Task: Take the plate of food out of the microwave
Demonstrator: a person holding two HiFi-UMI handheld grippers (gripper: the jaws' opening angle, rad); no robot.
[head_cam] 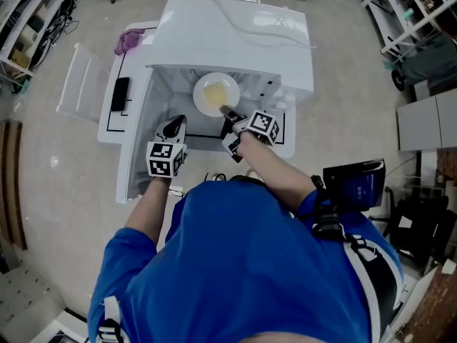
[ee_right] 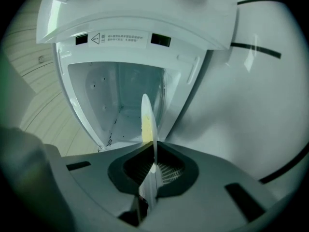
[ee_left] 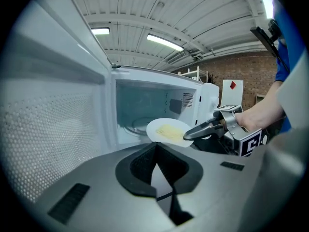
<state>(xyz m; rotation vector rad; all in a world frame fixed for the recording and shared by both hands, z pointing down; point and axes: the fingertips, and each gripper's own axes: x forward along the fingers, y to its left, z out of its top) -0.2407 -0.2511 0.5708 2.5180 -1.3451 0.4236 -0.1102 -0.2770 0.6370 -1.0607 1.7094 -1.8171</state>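
The white microwave (head_cam: 235,34) stands open, its door (head_cam: 136,148) swung out to the left. A white plate (head_cam: 216,95) with pale yellow food sits at the mouth of the cavity. My right gripper (head_cam: 227,111) is shut on the plate's near rim. In the right gripper view the plate (ee_right: 147,120) stands edge-on between the pads of that gripper (ee_right: 153,166). The left gripper view shows the plate (ee_left: 166,131) and the right gripper (ee_left: 193,133) clamped on its edge. My left gripper (head_cam: 173,127) hangs by the door's inner face, jaws together and holding nothing (ee_left: 161,178).
The microwave stands on a white table (head_cam: 108,131) that also carries a black flat device (head_cam: 120,94) and a purple cloth (head_cam: 128,41). A dark tablet (head_cam: 355,184) is at the person's right. Shelving lines the room's far corners.
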